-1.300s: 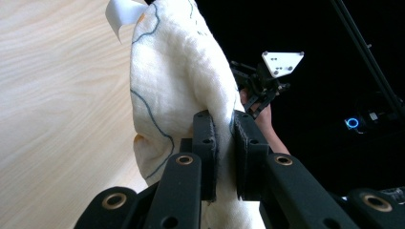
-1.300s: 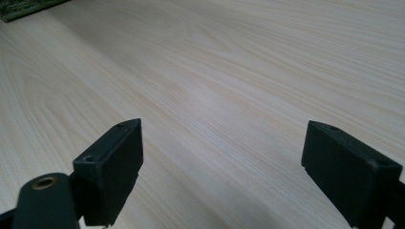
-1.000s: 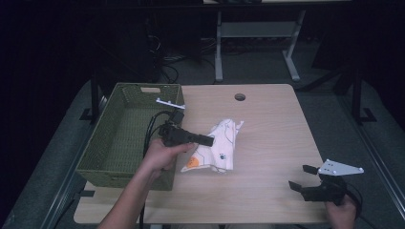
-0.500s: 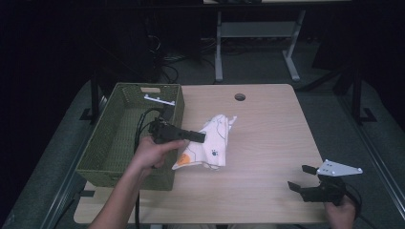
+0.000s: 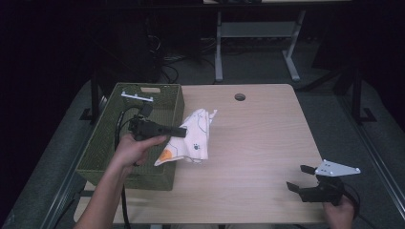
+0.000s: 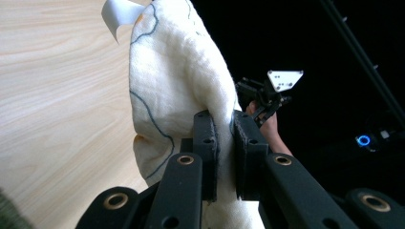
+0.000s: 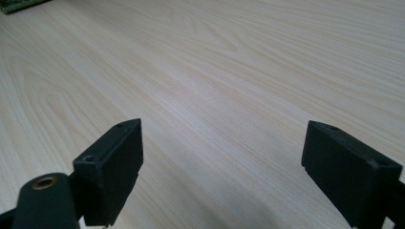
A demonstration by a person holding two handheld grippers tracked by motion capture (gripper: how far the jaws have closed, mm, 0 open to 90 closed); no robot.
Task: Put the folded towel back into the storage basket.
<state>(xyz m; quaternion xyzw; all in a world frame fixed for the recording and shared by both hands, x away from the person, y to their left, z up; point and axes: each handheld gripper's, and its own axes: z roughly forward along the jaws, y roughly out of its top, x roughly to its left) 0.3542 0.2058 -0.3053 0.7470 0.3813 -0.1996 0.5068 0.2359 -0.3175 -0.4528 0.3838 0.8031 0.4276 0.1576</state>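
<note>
The left claw [image 6: 223, 143] is clamped on a fold of the white printed cloth [image 6: 176, 90], its black jaws pinching the fabric between them, and in the high view that claw [image 5: 180, 132] holds the cloth [image 5: 193, 138] lifted at the tabletop's left side, just beside the green woven basket [image 5: 107, 143], with the lower edge hanging down toward the wood. Well apart from it, at the near right corner of the light wooden tabletop [image 5: 258, 129], the right claw [image 5: 300, 178] rests in the person's hand with its jaws standing wide apart over bare wood and nothing between them.
</note>
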